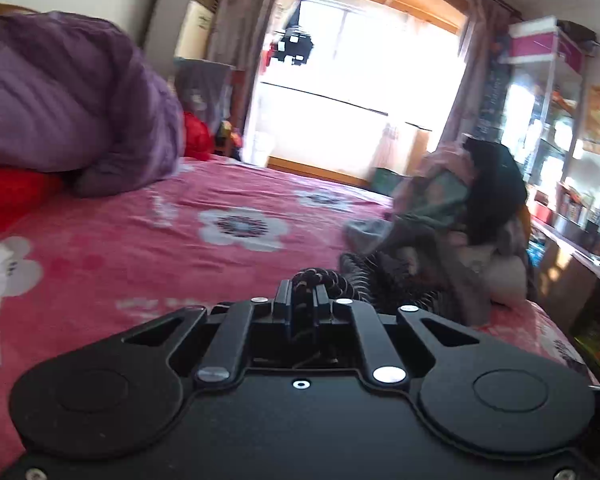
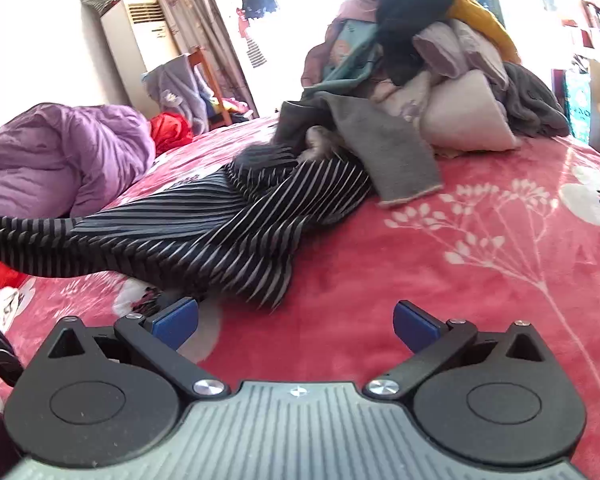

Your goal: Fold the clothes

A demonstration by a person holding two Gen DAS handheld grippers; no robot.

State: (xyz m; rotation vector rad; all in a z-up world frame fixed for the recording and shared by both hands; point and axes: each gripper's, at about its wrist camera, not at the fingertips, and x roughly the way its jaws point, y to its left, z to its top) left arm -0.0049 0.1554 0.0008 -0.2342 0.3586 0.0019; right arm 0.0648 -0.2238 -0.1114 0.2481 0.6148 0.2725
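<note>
I'm working in a lived-in bedroom at home. A bed (image 1: 180,248) with a pink floral sheet fills both views. At its head end lies a bunched purple quilt (image 1: 68,96), and a pile of mixed clothes (image 2: 432,60) sits on its far corner. Beyond the bed I see a bright curtained window (image 1: 360,80), a standing air conditioner (image 2: 140,40) left of it, and crowded shelves (image 1: 556,140) along the right wall.

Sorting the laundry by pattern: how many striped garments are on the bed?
1 visible: the striped garment stretches from the clothes pile toward the left hand-held gripper, which clamps it. Others may be buried in the pile.
</note>
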